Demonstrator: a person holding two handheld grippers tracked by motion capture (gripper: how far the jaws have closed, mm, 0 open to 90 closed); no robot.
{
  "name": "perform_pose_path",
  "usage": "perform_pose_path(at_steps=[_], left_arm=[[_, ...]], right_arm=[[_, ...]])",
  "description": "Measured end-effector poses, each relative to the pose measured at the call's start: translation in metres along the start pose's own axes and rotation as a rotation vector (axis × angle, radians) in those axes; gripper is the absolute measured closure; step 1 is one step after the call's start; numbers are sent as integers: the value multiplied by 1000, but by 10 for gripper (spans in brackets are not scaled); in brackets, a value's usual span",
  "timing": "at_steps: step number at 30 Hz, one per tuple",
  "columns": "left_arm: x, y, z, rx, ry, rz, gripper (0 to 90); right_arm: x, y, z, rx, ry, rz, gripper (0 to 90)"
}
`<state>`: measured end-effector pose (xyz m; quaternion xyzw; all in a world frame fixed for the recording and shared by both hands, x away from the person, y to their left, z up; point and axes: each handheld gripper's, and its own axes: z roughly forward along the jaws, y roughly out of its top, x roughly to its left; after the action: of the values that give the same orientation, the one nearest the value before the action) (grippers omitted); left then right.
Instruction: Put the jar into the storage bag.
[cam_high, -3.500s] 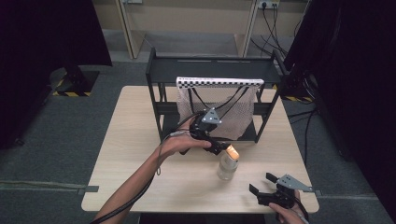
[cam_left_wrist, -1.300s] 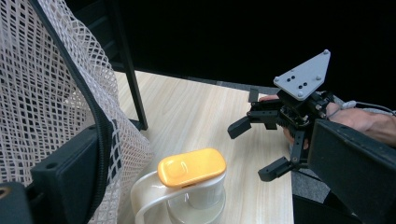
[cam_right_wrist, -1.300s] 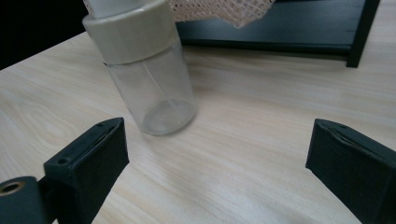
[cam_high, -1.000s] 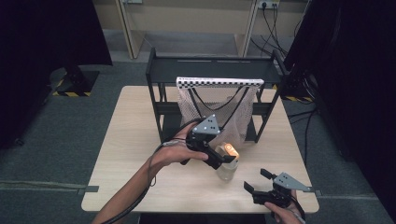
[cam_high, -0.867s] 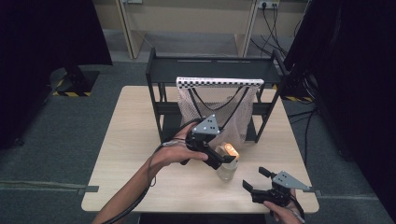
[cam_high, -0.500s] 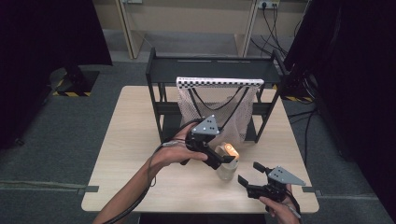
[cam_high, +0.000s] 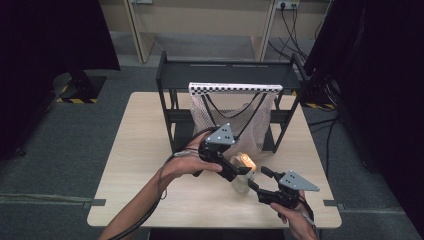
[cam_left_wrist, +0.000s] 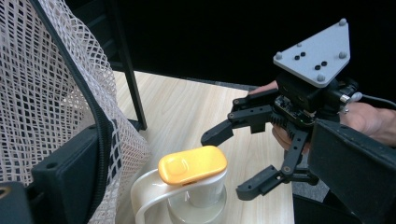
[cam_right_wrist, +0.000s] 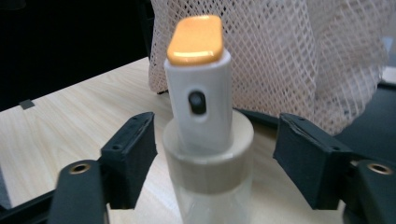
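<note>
A clear bottle (cam_high: 242, 184) with a white spout cap and orange lid (cam_high: 246, 161) stands on the wooden table (cam_high: 145, 150) in front of a mesh bag (cam_high: 230, 117). My left gripper (cam_high: 239, 169) is at the bottle's top. In the left gripper view its jaws stand wide on either side of the orange lid (cam_left_wrist: 192, 164) without touching it. My right gripper (cam_high: 257, 179) reaches in from the right. Its jaws have just been closing and flank the bottle's collar (cam_right_wrist: 208, 154), with a gap showing at each pad.
The white mesh bag (cam_right_wrist: 280, 56) hangs from a black metal rack (cam_high: 225, 75) at the table's back, just behind the bottle. A person's forearms come in from the table's near edge. Dark floor and cables surround the table.
My right gripper has moved up and left to the bottle, and its jaws have narrowed around the collar. The left gripper and the bottle have stayed put.
</note>
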<state>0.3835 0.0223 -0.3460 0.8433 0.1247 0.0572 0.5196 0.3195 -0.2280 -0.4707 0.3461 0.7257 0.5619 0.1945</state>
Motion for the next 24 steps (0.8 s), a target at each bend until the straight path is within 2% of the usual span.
perform_pose_path(at_steps=[7, 10, 16, 19, 24], left_arm=[[1, -1, 1, -1, 2, -8, 25], [1, -1, 2, 9, 9, 2, 24], [1, -1, 2, 4, 6, -4, 25], [2, -2, 2, 5, 6, -7, 25], [2, -2, 2, 5, 6, -8, 24]], right_arm=[[2, 5, 12, 0, -2, -36, 357], [3, 6, 17, -3, 2, -37, 375], [2, 9, 26, -20, 7, -73, 478], [4, 7, 30, -9, 9, -93, 554], [6, 9, 30, 0, 12, -115, 571]])
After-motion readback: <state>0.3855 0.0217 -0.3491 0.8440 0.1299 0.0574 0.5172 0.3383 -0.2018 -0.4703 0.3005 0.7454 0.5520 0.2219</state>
